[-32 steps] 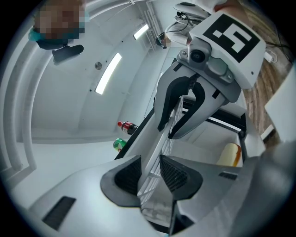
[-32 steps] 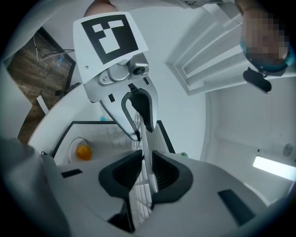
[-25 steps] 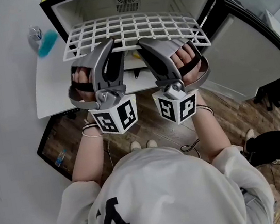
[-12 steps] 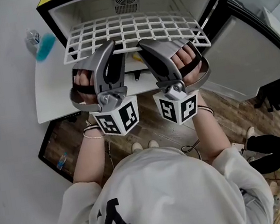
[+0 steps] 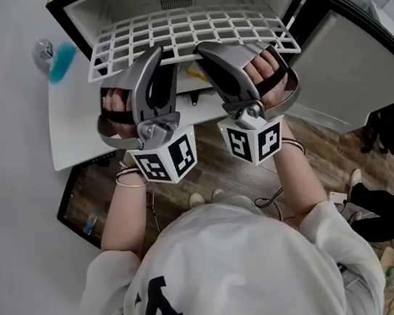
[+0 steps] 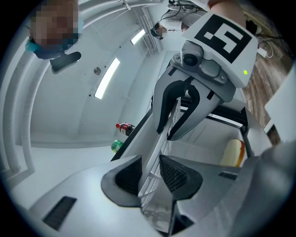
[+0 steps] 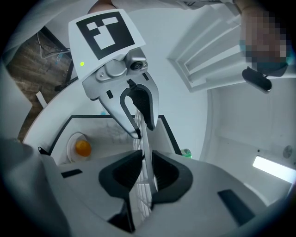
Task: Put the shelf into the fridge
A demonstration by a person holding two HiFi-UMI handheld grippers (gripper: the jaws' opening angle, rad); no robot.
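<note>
You get bright, even light from ceiling strips (image 6: 107, 78), soft shadows, and heavy fisheye bending with dark corners in both gripper views.

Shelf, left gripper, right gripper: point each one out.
shelf (image 5: 186, 33), head view, middle of the white wire grid.
left gripper (image 6: 150, 172), left gripper view, between its jaws, shut on the shelf.
right gripper (image 7: 146, 172), right gripper view, between its jaws, shut on the shelf.

white loose-sleeved cotton t-shirt (image 5: 235, 265) with a black printed letter (image 5: 159, 307) at the frame's lower left; thin wrist bangles (image 5: 128, 179).
</note>
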